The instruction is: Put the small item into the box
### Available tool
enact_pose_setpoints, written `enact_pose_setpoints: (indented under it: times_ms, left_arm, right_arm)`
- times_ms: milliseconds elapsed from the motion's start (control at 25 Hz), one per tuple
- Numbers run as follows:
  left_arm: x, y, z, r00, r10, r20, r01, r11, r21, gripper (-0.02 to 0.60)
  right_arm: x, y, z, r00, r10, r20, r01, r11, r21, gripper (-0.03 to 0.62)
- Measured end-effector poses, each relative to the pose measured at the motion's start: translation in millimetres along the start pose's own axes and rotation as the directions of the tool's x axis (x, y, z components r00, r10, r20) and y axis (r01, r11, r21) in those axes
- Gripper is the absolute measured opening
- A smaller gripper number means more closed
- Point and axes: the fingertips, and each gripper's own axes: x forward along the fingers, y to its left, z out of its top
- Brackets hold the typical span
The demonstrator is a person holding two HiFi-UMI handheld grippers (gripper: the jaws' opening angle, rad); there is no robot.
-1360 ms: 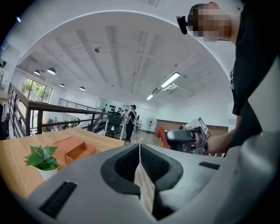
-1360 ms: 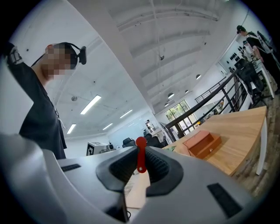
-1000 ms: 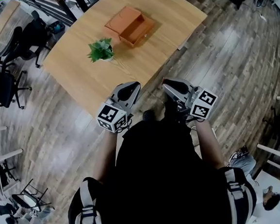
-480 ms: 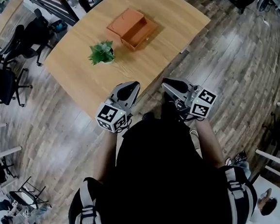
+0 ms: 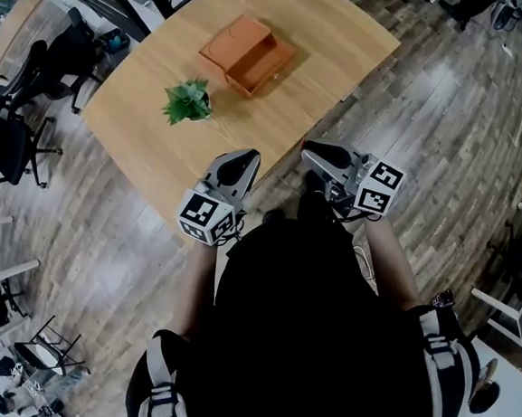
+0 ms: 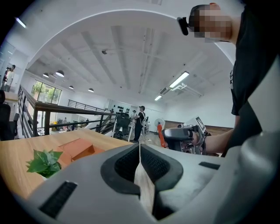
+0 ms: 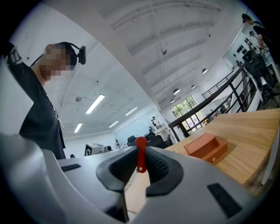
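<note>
Wood-plank flooring [image 5: 433, 97] surrounds a pale wooden table [image 5: 308, 17] in an open office hall. The person stands off the table's near corner, with both tools short of the tabletop.

Right gripper [image 5: 311, 158]: jaws narrowed onto the small item [image 7: 141, 155], a slim red strip with a rounded head. It stands upright between the pads, its head clear above them. Left gripper [image 6: 139, 152]: jaws together, nothing between them.

The box [image 5: 237, 40], orange, lies well apart from both tools toward the table's far side. Its lid is thrown back and its tray is open upward, apparently empty.

Handling (judged): the item looks light, stiff and smooth, probably plastic. It is thin enough to pivot or slip in a pinch across its flat faces, but unlikely to break. The present hold, low on the shank, seems sound. So light an object may cling to a pad on release.

Surroundings: a small potted plant [image 5: 186, 101] stands on the table just left of the direct line to the box, and its leaves are the only obstacle near that path. Office chairs [image 5: 6, 153] stand at the left, clear of the work. Much of the tabletop lies between the person and the box, so a long reach is to be expected.
</note>
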Motion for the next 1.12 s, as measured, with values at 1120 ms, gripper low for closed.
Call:
enact_pose_setpoints:
  times_ms: [1120]
  left_arm:
    - [140,9,32,0.969,0.242,0.051,-0.240,0.970,-0.048,0.031]
  right_arm:
    - [-34,-134,77,0.969,0.218,-0.121,-0.218,0.976,0.010,0.064]
